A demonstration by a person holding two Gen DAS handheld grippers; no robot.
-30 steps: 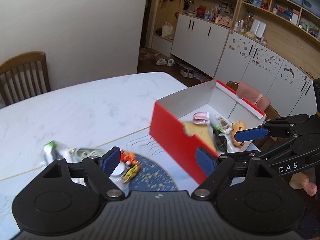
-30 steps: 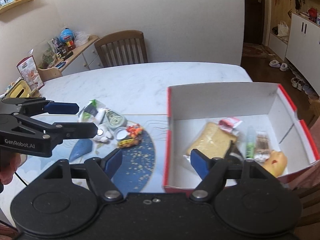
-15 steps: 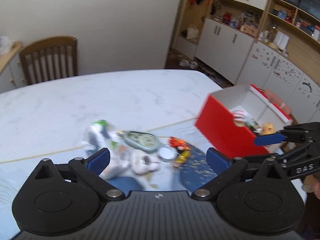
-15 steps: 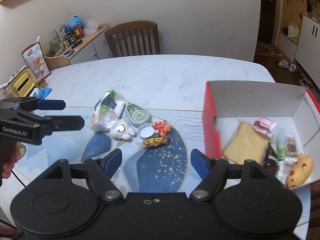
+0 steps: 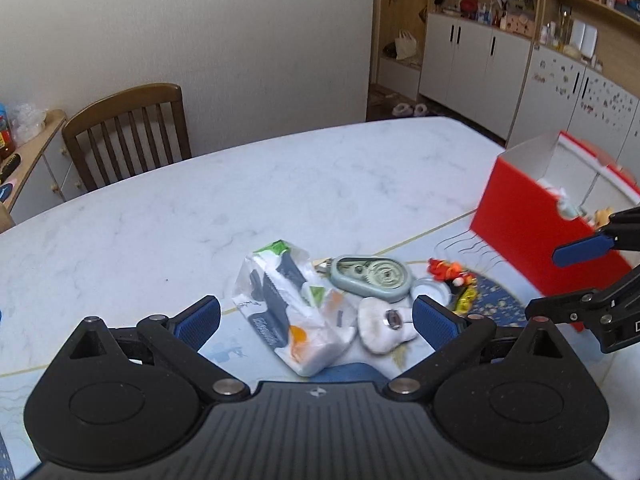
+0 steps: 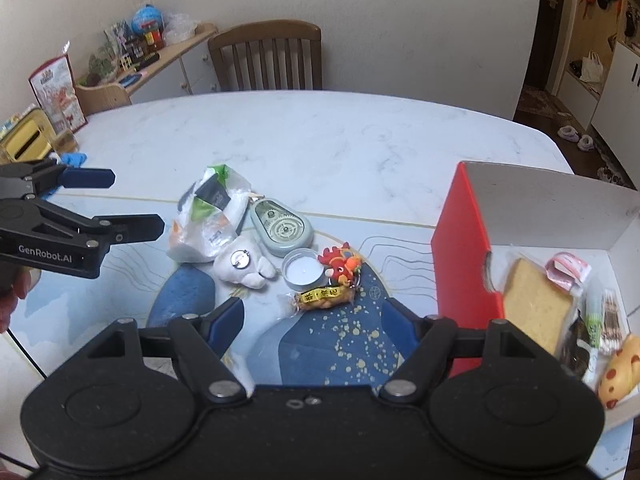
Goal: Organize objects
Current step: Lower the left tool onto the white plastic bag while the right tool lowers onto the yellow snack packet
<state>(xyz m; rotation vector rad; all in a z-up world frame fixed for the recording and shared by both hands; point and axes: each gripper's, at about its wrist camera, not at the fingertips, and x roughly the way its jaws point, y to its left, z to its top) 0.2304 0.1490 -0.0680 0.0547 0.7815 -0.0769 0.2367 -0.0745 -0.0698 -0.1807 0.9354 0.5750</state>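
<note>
Two grippers tilted down over the marble table (image 6: 320, 136), both with jaws spread and nothing between them.

At far left my left gripper (image 5: 316, 316) slants down over the plastic-wrapped tissue pack (image 6: 208, 216), my fingers (image 6: 12, 292) just showing under its handle. Rightward on the blue mat (image 6: 320, 340) lie a white plush toy (image 6: 244, 266), a grey-green correction tape dispenser (image 6: 282, 226), a tealight candle (image 6: 302, 270), a red dragon charm (image 6: 340, 262) and a yellow snack packet (image 6: 322, 298). My right gripper (image 6: 312, 320) points down before these. Farthest right, the red box (image 6: 460, 256) holds a bread slice (image 6: 532, 300).
</note>
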